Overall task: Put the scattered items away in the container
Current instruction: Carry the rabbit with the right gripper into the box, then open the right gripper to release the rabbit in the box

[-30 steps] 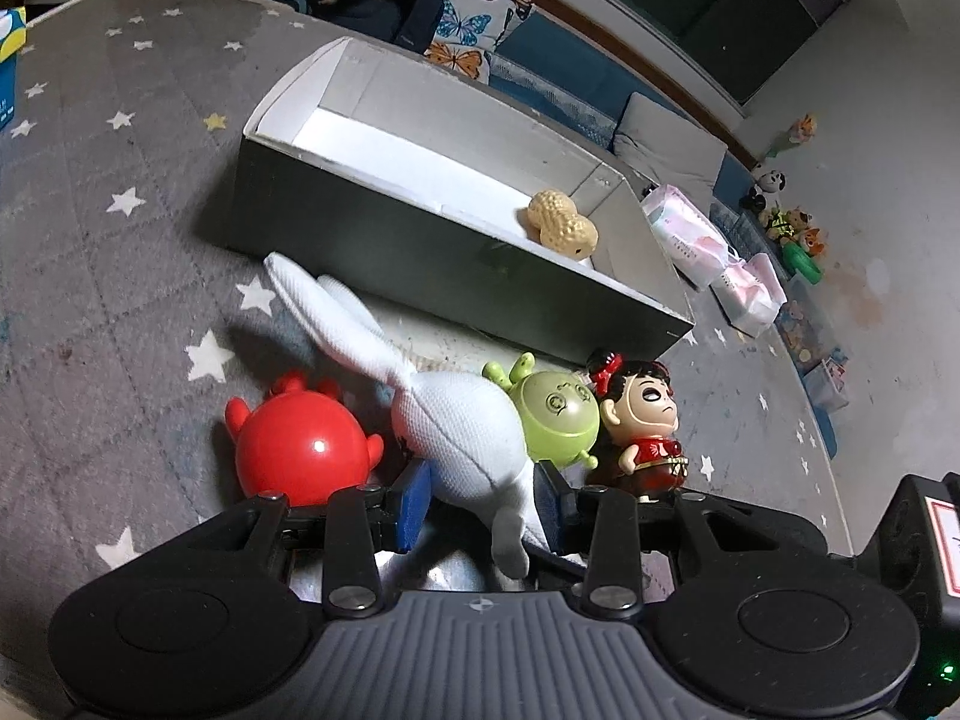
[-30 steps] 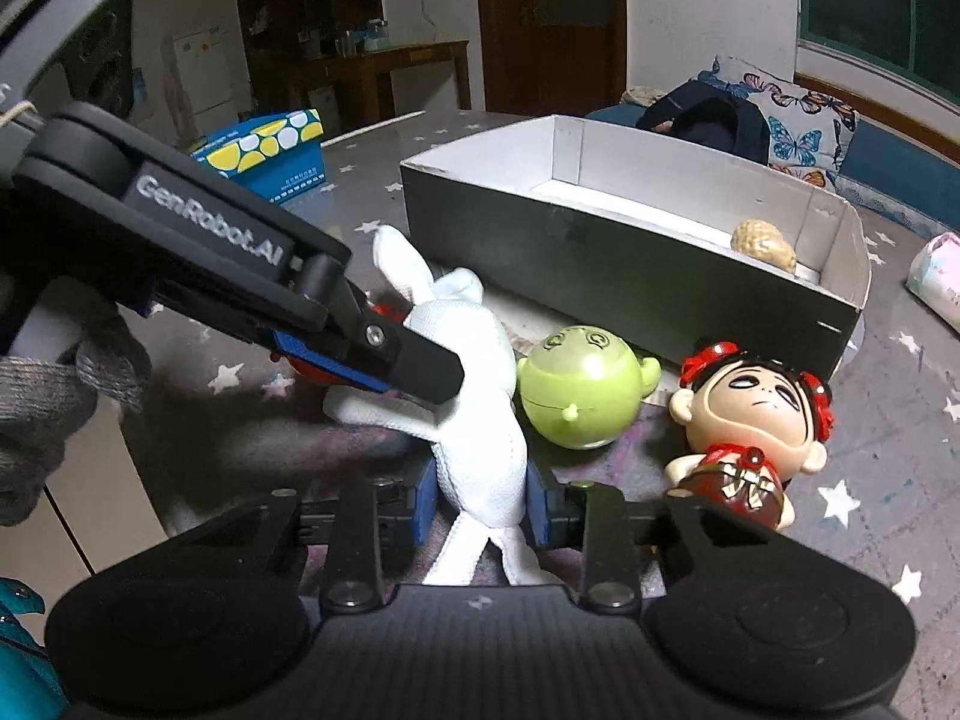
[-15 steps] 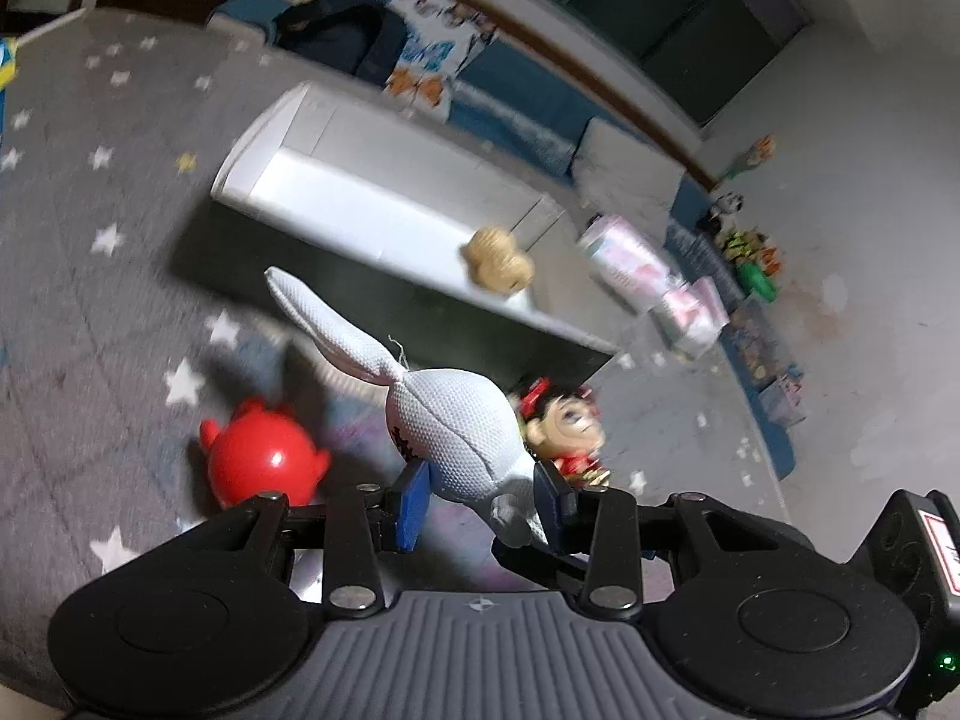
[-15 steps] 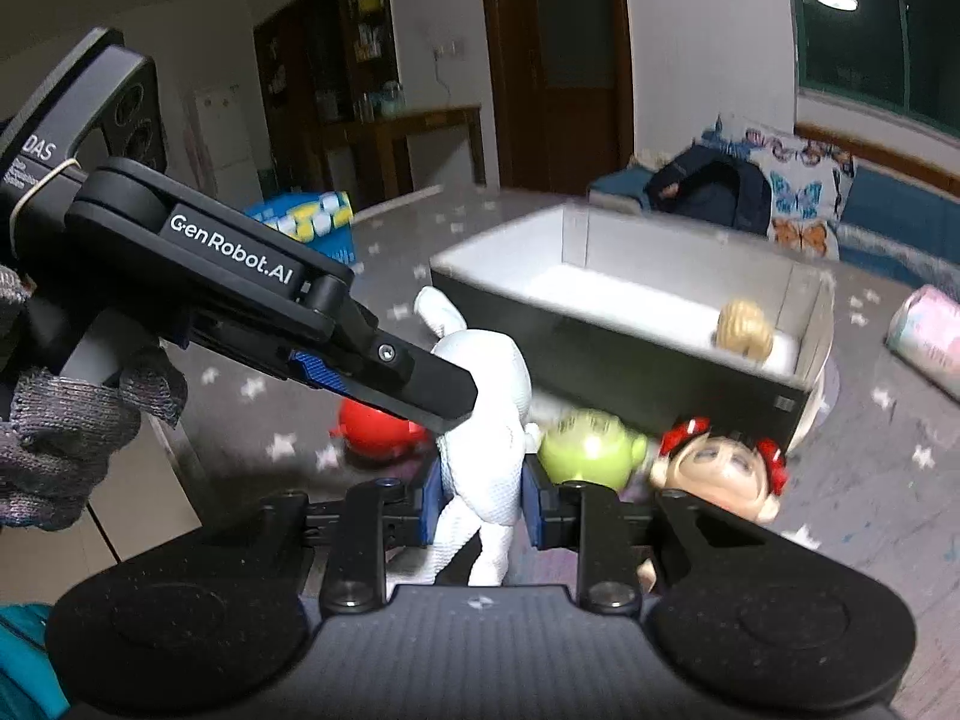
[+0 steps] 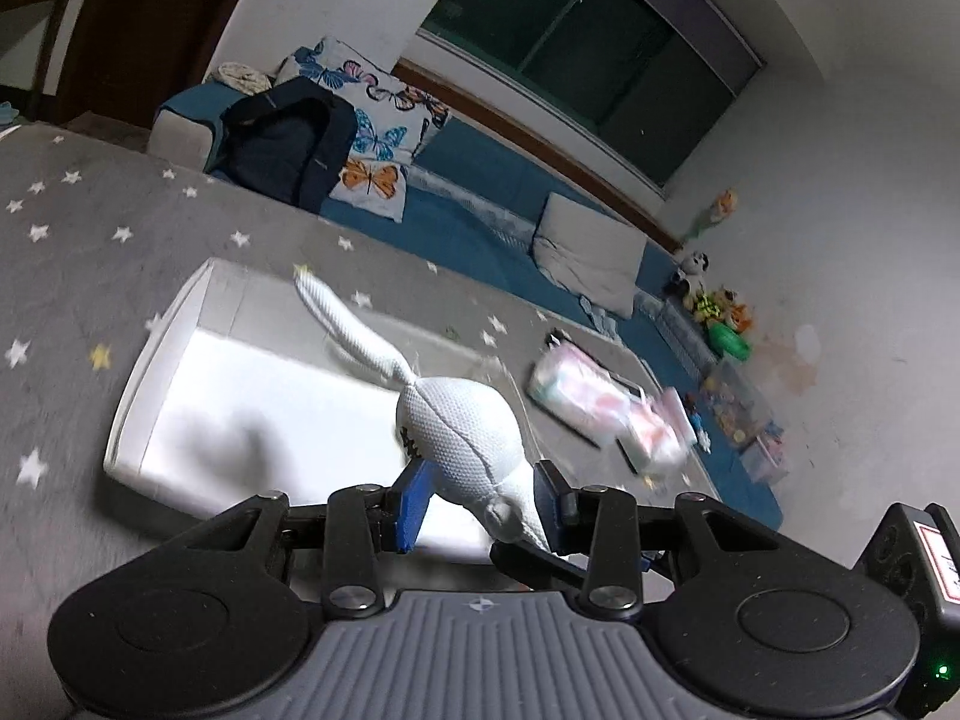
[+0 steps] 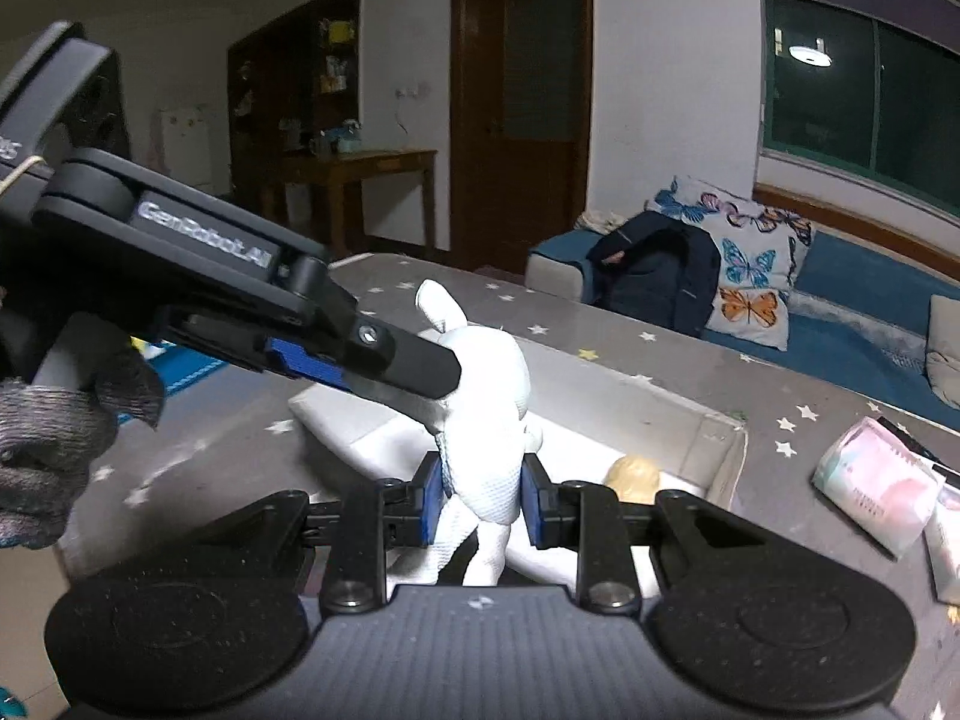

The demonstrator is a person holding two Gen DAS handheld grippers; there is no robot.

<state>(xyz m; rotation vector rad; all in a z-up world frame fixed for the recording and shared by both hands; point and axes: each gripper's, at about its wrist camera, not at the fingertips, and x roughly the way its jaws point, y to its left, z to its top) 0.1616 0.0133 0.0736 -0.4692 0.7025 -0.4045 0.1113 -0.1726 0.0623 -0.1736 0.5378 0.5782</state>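
Observation:
A white plush rabbit (image 5: 462, 438) hangs in the air over the open white box (image 5: 138, 396). My left gripper (image 5: 480, 495) is shut on its head end. My right gripper (image 6: 480, 501) is shut on its body (image 6: 486, 414). In the right wrist view the left gripper's black finger (image 6: 408, 360) lies across the rabbit's head. A tan peanut-shaped toy (image 6: 633, 477) lies inside the box (image 6: 714, 450), at its right end. The red, green and doll toys are out of view.
The box stands on a grey star-print table top (image 5: 90, 240). A pink tissue pack (image 6: 870, 489) lies on the table right of the box; it also shows in the left wrist view (image 5: 606, 414). A sofa with a dark backpack (image 6: 654, 276) stands behind.
Both grippers have lifted the rabbit off the table and carried it up over the box. The toys that lay in front of the box have dropped out of view.

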